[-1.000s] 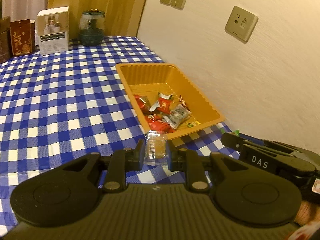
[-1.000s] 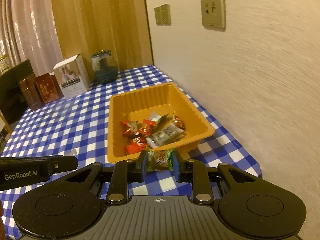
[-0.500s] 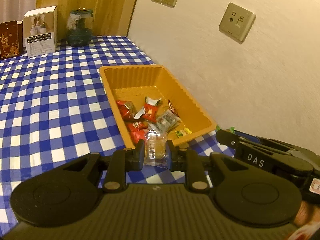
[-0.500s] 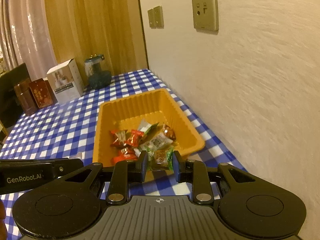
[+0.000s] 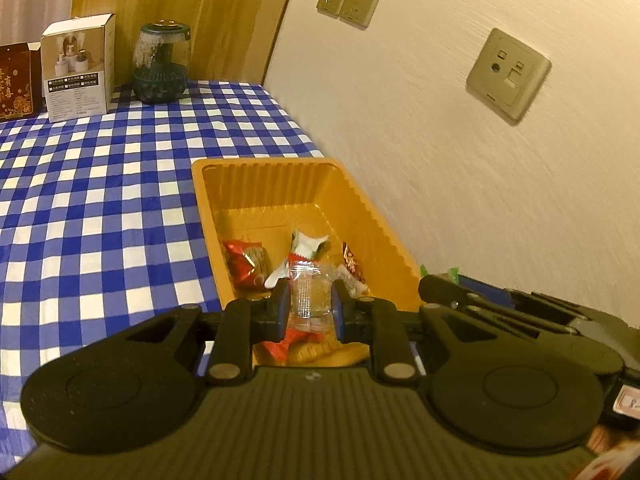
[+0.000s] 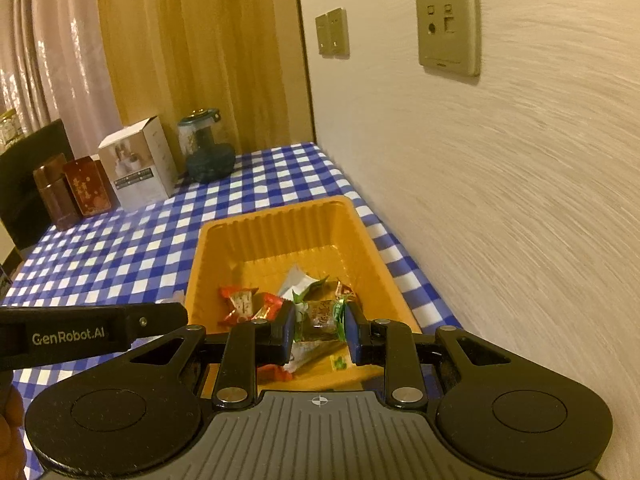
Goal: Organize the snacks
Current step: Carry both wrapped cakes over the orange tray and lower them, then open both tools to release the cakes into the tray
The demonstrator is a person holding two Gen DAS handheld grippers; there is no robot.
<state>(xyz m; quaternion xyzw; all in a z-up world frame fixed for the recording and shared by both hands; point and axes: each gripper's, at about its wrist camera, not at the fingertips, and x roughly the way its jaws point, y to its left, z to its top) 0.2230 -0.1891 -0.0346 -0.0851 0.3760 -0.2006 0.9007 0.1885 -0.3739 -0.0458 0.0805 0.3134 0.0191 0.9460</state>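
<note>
1. Checked blue-and-white tablecloth (image 5: 100,200) carries the orange tray (image 5: 372,216), which holds loose wrapped snacks.
2. Left gripper (image 5: 308,304) clamps a clear-wrapped snack (image 5: 309,294) over the tray's near end.
3. Right gripper (image 6: 319,330) pinches a green-edged snack (image 6: 320,316) (also above the tray).

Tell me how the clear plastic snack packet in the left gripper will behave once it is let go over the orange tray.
The clear plastic snack packet looks thin and crinkly, so probably light and floppy. Pinched in the left gripper, above the orange plastic tray, it would likely drop flat without rolling. Its glossy film may slide on the red wrapped candy.
</note>
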